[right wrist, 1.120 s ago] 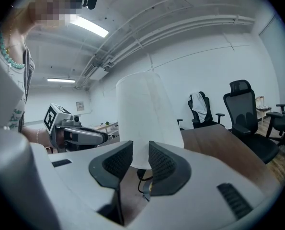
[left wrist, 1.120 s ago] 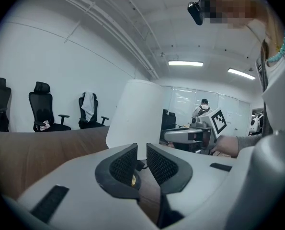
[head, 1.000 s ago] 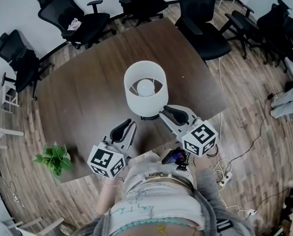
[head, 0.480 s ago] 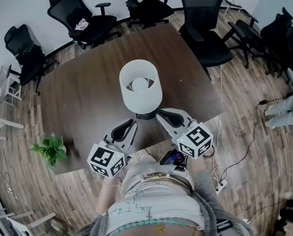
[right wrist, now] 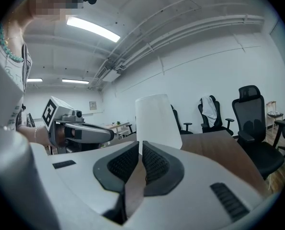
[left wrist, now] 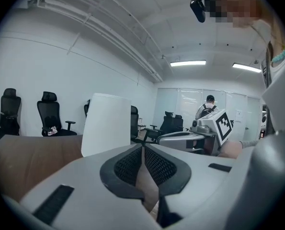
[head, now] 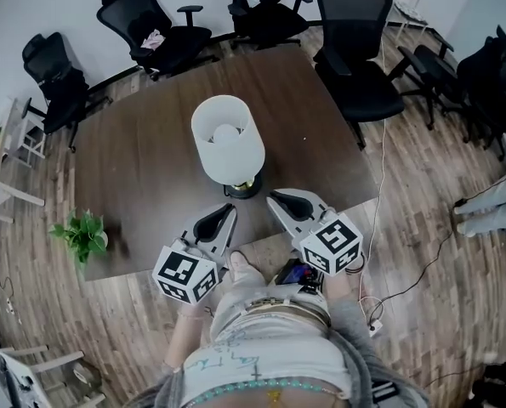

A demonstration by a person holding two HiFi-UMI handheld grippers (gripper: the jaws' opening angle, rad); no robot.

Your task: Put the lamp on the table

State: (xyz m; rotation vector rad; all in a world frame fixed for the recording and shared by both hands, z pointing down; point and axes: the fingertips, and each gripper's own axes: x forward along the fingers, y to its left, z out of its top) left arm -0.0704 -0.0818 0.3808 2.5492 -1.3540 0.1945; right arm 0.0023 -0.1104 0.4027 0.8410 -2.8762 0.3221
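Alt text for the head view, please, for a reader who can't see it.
A white-shaded lamp stands upright on the dark wooden table, clear of both grippers. The left gripper is shut and empty; the right gripper has just been closing, nothing between its jaws.

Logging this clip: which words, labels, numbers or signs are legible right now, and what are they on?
No text reads clearly.
Left cube and right cube: square black-and-white marker patterns, no letters.
Shirt print: scrawled lines, unreadable.
Wall sign: too small to read.
Lamp shade: blank.
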